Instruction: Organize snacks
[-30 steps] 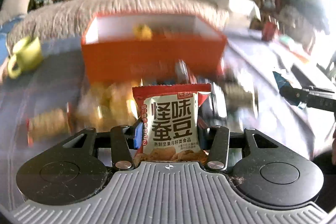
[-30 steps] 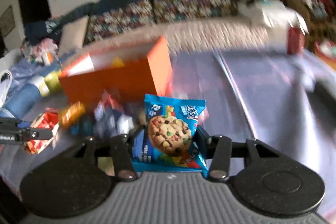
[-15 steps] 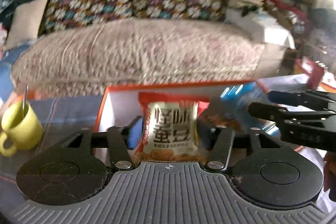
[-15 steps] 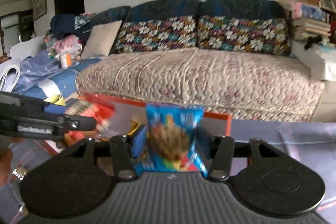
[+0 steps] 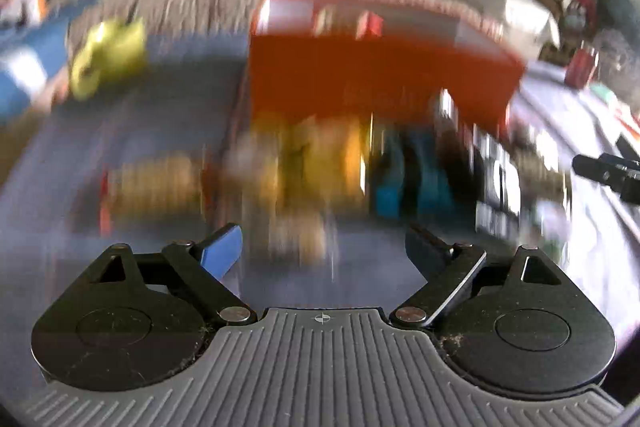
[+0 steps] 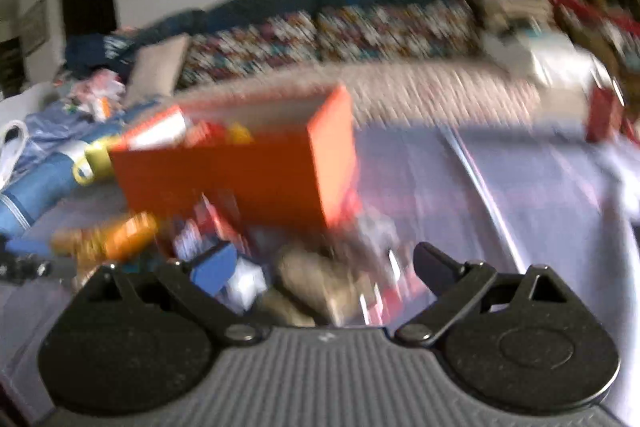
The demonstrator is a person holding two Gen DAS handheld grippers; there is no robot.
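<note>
Left gripper (image 5: 322, 247): jaws opening wide, nothing between them.
Right gripper (image 6: 324, 267): jaws opening wide, nothing gripped.
Blurred heap of loose snack packets (image 5: 320, 163): on the table just ahead of both grippers.
Open orange cardboard box (image 6: 240, 179): behind the heap, packets inside.

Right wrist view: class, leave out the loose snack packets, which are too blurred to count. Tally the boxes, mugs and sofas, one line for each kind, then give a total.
Orange box: 1
Yellow mug: 1
Sofa: 1
Total: 3
</note>
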